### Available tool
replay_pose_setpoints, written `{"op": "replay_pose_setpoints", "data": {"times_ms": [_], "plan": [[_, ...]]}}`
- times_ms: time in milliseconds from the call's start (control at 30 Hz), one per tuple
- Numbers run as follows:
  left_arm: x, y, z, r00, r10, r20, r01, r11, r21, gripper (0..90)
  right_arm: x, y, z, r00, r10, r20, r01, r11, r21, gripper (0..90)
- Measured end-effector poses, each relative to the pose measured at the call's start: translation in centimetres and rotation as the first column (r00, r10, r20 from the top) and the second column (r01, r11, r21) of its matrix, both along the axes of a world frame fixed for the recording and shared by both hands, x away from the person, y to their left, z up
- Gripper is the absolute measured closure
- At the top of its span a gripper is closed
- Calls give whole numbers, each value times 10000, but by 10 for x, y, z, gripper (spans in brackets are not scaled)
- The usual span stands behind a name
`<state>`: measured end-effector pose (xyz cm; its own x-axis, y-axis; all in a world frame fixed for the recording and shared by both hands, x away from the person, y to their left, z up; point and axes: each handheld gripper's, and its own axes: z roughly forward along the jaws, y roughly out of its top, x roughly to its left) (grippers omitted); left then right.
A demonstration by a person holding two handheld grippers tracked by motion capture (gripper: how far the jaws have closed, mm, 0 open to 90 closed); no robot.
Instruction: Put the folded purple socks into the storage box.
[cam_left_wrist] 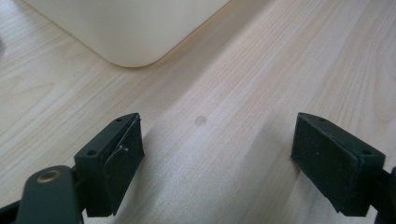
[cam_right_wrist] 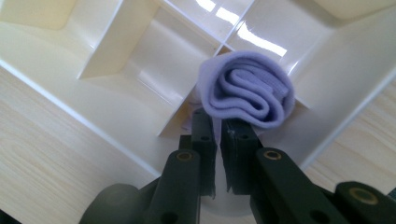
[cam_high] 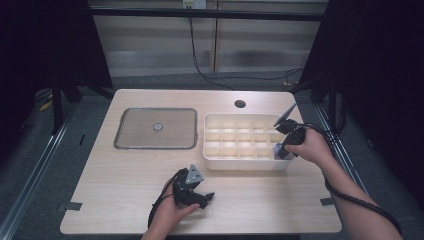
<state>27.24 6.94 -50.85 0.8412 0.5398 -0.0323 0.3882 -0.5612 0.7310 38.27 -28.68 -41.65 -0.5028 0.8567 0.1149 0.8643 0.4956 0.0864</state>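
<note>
Lavender rolled cloth (cam_right_wrist: 246, 95) lies just ahead of the nearly closed right gripper (cam_right_wrist: 219, 123), seemingly unpinched, inside the cream plastic divided tray (cam_right_wrist: 116, 112).

A rolled lavender cloth (cam_right_wrist: 247, 95), soft and folded into a loose spiral with its layered end showing, stands in a compartment at the near right corner of the cream divided organizer tray (cam_high: 220, 150), which rests on the wooden surface (cam_high: 125, 175).
</note>
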Motion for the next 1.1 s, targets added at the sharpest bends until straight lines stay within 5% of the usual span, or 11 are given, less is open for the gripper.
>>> {"op": "replay_pose_setpoints", "data": {"times_ms": [333, 1100], "plan": [[0, 0, 0, 10000, 1, 1, -1, 10000, -1, 163, -4, -4, 10, 9999, -69, 90, 67, 9996, 259, 768], [-2, 2, 0, 10000, -57, -2, 57, 10000, 67, 163, -24, -1, 26, 9964, 335, 782, -377, 9979, 531, 439]]}}
